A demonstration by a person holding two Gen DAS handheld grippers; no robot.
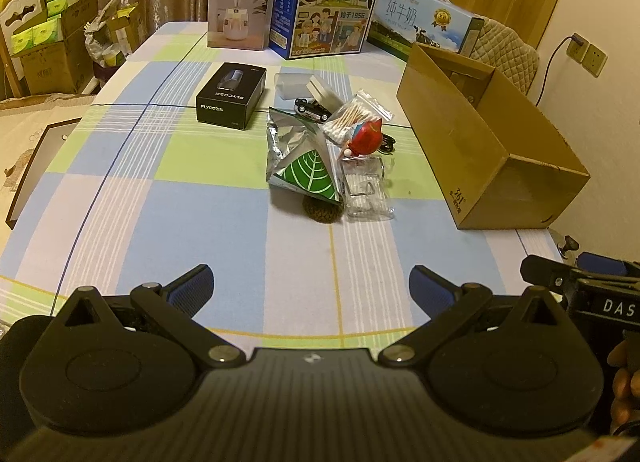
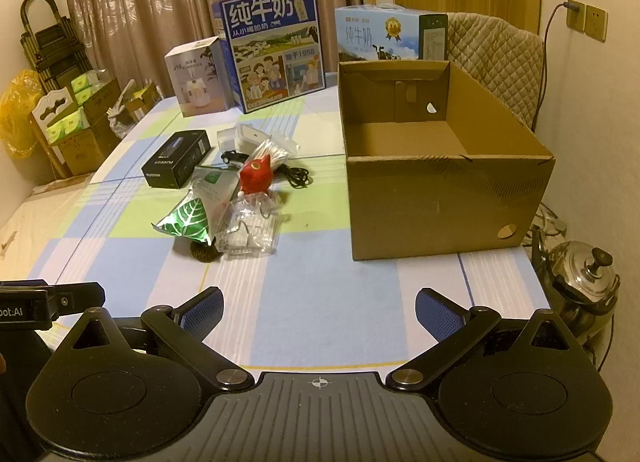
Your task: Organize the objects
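The left gripper (image 1: pixel 312 286) hovers low over the near edge of the checked blue, green and white tablecloth (image 1: pixel 160 197), its blue-padded fingers spread wide with nothing between them. The right gripper (image 2: pixel 319 308) hangs beside it in the same way, fingers apart and empty.

Farther along the table lies a loose cluster of small things: a green foil packet with a white leaf print (image 1: pixel 310 175) resting on a dark brown knitted ball (image 1: pixel 322 210), a clear plastic case (image 1: pixel 366 187) just beside it, a red figurine (image 1: pixel 365 137), a clear bag of cotton swabs (image 1: pixel 352 117), a small black toy car (image 1: pixel 313 109) and a coiled black cable (image 2: pixel 297 175). A black rectangular box with white lettering (image 1: pixel 232 95) sits a little apart on the left.

The open brown cardboard box (image 2: pixel 444 185) stands to the right of the cluster (its inside looks bare in the right wrist view). Two blue milk cartons (image 2: pixel 272 49) and a white humidifier box (image 1: pixel 240 9) line the far edge.
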